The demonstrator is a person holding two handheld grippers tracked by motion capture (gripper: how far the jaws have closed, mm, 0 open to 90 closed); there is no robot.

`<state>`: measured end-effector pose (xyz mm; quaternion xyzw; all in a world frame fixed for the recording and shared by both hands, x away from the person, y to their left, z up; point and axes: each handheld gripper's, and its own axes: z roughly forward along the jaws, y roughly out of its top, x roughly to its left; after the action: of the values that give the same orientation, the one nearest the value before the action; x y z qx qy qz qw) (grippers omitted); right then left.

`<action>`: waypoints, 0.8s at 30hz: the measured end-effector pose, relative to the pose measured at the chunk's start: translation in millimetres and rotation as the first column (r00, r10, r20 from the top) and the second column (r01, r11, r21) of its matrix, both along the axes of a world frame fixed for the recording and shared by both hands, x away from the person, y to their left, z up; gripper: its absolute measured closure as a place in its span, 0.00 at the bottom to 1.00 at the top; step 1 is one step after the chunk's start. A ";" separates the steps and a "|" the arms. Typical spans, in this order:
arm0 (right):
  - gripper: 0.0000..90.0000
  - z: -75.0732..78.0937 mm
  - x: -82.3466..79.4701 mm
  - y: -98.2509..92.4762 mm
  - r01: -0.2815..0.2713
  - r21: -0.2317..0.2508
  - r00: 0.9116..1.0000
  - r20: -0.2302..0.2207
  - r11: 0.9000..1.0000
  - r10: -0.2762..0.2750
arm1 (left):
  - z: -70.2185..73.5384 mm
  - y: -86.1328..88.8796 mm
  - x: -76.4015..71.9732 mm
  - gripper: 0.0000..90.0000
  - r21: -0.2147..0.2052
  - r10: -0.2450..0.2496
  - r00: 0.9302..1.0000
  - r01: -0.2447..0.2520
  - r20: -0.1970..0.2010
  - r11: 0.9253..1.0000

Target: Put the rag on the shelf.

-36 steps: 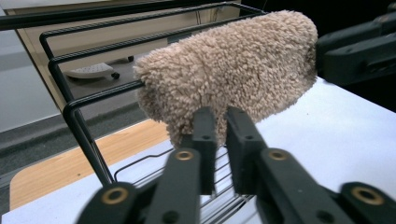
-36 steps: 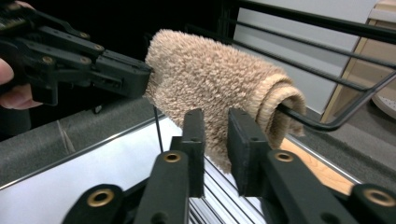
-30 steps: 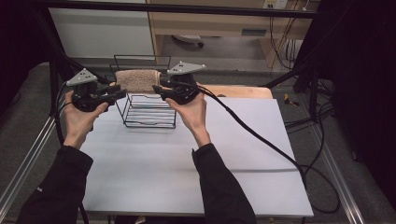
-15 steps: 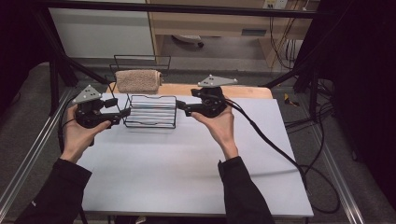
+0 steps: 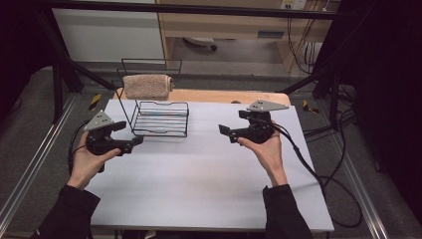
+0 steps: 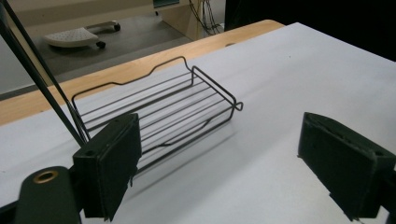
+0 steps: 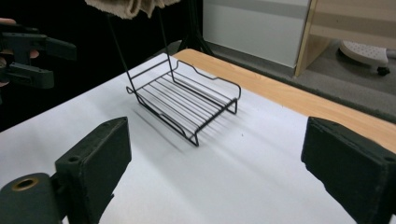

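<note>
The rack [image 5: 160, 118] stood on the table [image 5: 209, 179], a towel [image 5: 147, 85] draped over its top bar; the left gripper [image 5: 133, 143] and right gripper [image 5: 225, 131] flanked it, apart, jaws just spread wide, pinching nothing.

I see even light from above on the white table sheet [image 5: 209, 179]; the black wire rack [image 6: 159, 116] throws soft shadows, room edges stay dark, near jaws slightly blurred.

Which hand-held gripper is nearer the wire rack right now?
Left. The left hand-held gripper sits just off the wire rack at its front-left corner; the right hand-held gripper is farther off, across bare table to its right. Both are open.
</note>
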<state>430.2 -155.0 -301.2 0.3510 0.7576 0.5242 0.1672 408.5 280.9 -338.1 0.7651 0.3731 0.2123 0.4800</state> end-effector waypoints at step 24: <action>0.01 -89.4 -34.0 -65.5 0.033 -0.029 0.993 -0.114 0.999 -0.036 | -61.4 -10.0 -21.4 0.09 0.023 -0.031 0.997 0.033 -0.064 0.999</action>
<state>396.2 -220.5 -390.7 0.3913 0.7668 0.4900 0.1370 387.1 270.9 -399.6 0.7829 0.3734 0.1848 0.4620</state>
